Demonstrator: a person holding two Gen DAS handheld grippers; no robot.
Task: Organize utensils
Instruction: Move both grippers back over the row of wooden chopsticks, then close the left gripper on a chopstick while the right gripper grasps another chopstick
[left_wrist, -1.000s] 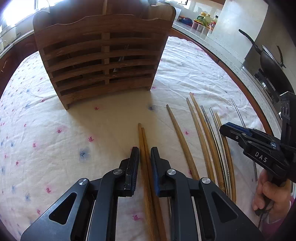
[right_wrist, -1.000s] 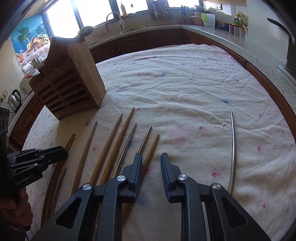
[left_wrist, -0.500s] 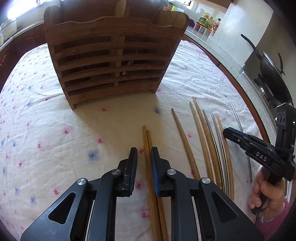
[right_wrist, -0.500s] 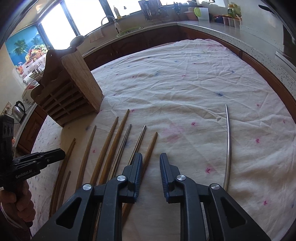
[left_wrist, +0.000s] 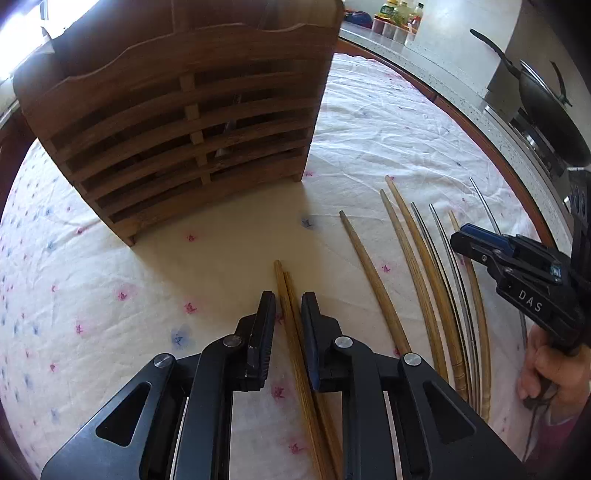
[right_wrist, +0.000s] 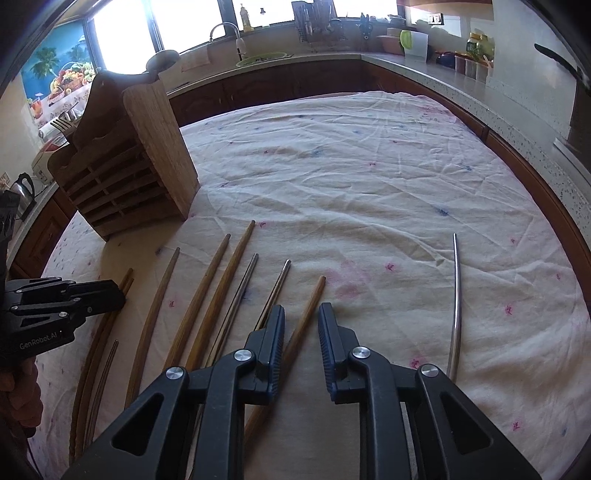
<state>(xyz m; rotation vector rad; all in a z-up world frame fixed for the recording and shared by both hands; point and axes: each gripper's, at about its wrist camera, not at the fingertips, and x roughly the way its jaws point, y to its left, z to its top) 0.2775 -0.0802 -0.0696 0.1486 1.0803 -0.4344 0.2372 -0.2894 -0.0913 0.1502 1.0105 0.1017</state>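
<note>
Left gripper (left_wrist: 288, 308) slightly open, straddling paired wooden chopsticks (left_wrist: 295, 332) lying on table cloth (left_wrist: 110, 277) before wooden utensil holder (left_wrist: 177, 125); right gripper (right_wrist: 301, 325) slightly open over one wooden chopstick (right_wrist: 306, 317), gripping nothing.

Chopsticks (right_wrist: 210, 302) right of holder (right_wrist: 125, 162)

Wooden holder (left_wrist: 184, 122) top cropped; its contents obscured behind dark slats.
</note>
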